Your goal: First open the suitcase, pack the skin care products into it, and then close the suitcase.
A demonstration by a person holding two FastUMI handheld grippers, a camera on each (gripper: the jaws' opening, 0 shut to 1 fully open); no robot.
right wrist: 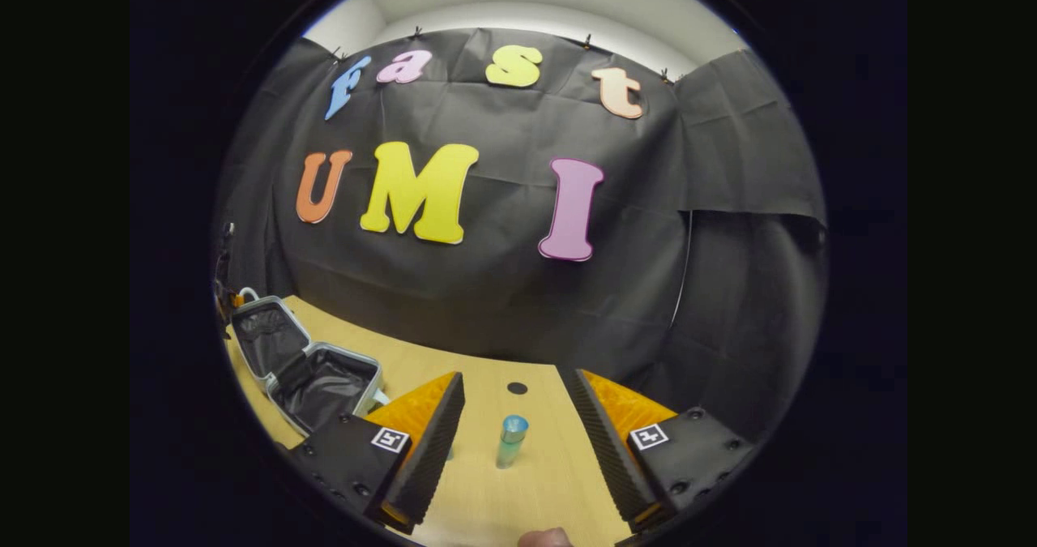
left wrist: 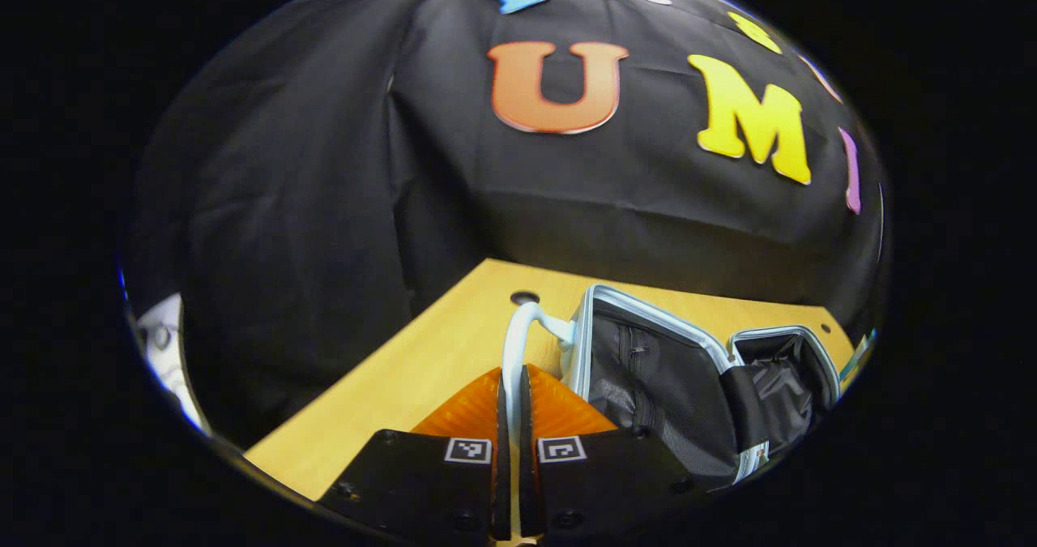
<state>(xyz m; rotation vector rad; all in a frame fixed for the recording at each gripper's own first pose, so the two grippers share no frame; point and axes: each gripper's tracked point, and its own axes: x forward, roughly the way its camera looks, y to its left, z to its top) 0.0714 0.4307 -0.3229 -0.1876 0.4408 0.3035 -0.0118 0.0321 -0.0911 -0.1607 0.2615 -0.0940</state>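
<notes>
Black-lined suitcase (right wrist: 304,365) lay opened lower left, its handle (left wrist: 518,344) pinched by the left gripper (left wrist: 512,417); the right gripper (right wrist: 512,425), spread wide, was aimed at the bottle (right wrist: 510,440), to be grasped next.

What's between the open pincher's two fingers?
In the right gripper view, a small bottle stands on the table between the right gripper fingers, untouched.

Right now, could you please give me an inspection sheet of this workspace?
Surface: wooden table, a round hole near its back edge.
Job's things: suitcase lies open, dark lining bare; a small bottle stands upright on the table, not yet packed.
Clutter: nothing seen.
Grippers: left gripper shut on the suitcase handle; right gripper open, the bottle between its fingers, untouched.
Cables: nothing seen.
Surroundings: black cloth wall behind the table.
</notes>
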